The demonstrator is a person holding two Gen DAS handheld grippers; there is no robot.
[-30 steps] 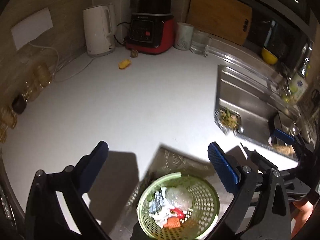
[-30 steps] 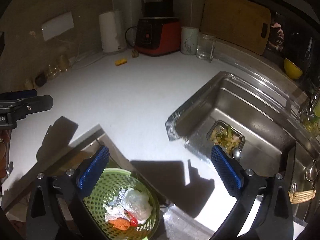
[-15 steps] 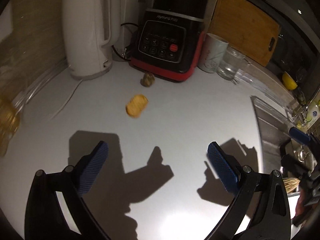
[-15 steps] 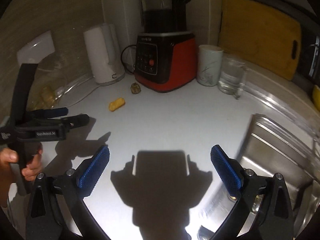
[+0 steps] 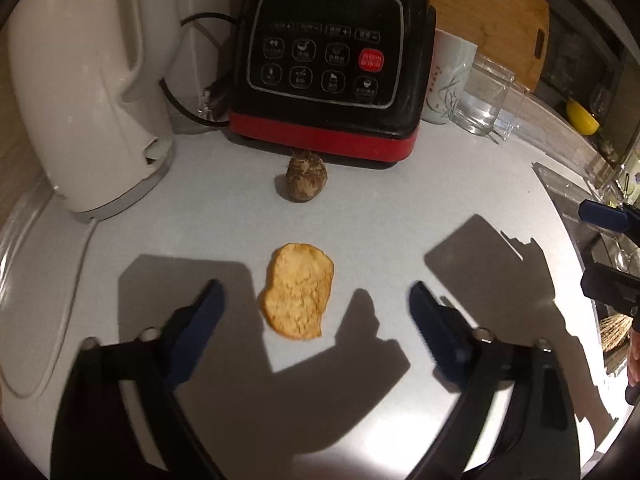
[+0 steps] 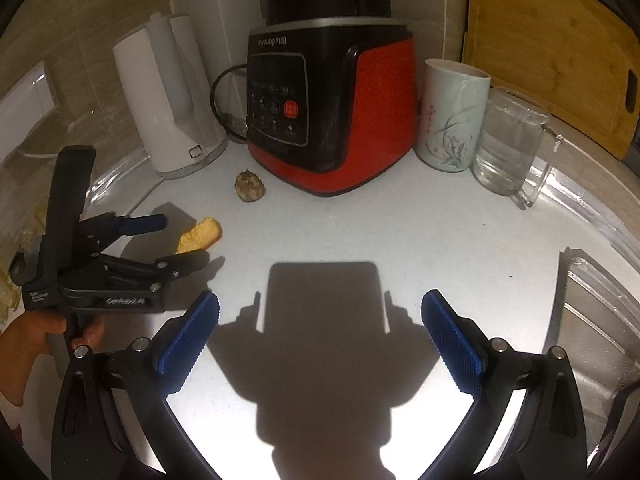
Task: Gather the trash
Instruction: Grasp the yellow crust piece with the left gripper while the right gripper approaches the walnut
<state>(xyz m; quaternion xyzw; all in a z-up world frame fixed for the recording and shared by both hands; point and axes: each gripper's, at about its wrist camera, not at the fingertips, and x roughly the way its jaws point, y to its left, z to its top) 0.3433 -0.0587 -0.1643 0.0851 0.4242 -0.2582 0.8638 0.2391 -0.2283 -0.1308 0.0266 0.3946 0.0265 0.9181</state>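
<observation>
On a white countertop (image 5: pixel 400 208), a flat orange-brown food scrap (image 5: pixel 298 290) lies between the spread, closing jaws of the left gripper (image 5: pixel 316 308), untouched by either pad. Beyond it sits a small brown lump (image 5: pixel 307 181) against a red and black blender (image 5: pixel 336 60), beside a white kettle (image 5: pixel 80 88). Over bare counter, the right gripper (image 6: pixel 320 332) hovers with fingers wide apart and nothing between them.

Dim kitchen, harsh light from behind throws hard shadows on the white countertop (image 6: pixel 460 240); fisheye warps edges, corners black.
</observation>
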